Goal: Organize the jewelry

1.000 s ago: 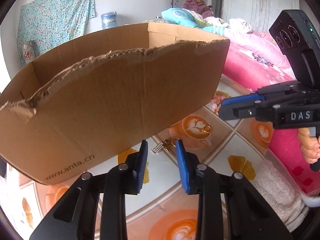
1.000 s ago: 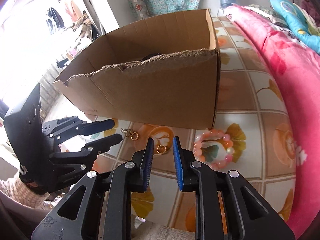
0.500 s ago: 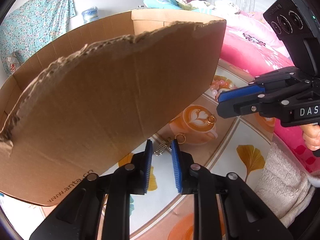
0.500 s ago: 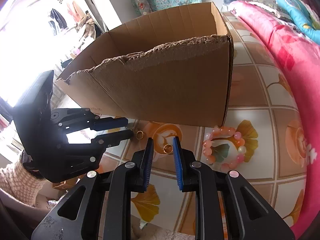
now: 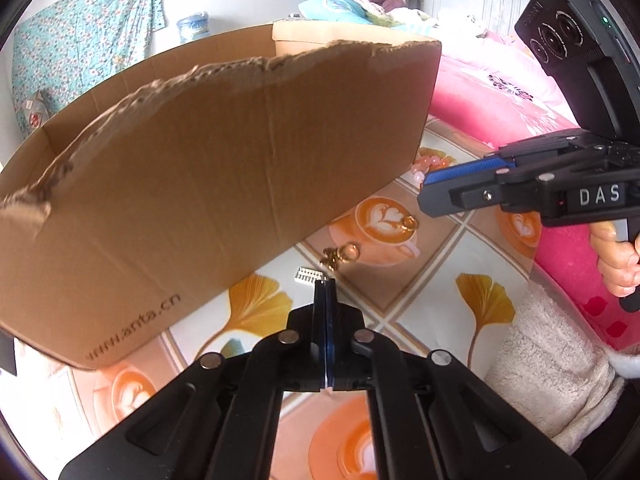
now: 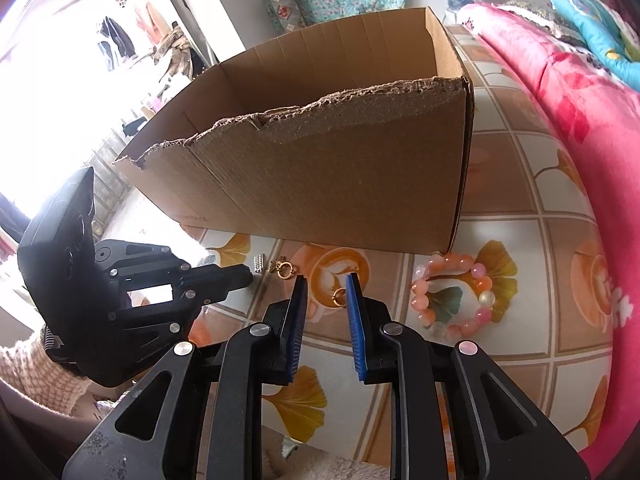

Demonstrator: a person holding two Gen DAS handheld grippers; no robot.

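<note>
Down by the cardboard box (image 5: pixel 208 184), the left gripper (image 5: pixel 325 285) has snapped fully shut right beside the little silver clip (image 5: pixel 308 274) and gold charm (image 5: pixel 340 256) (looks like it caught nothing), while the right gripper (image 6: pixel 323 282) stays narrowly open around the gold ring (image 6: pixel 340 295) on the tablecloth (image 6: pixel 520 344), so neither piece is secured.

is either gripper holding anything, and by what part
Nothing in the right gripper, open over the gold ring; the left gripper is shut beside the silver clip; whether it pinches its edge cannot be told.
</note>
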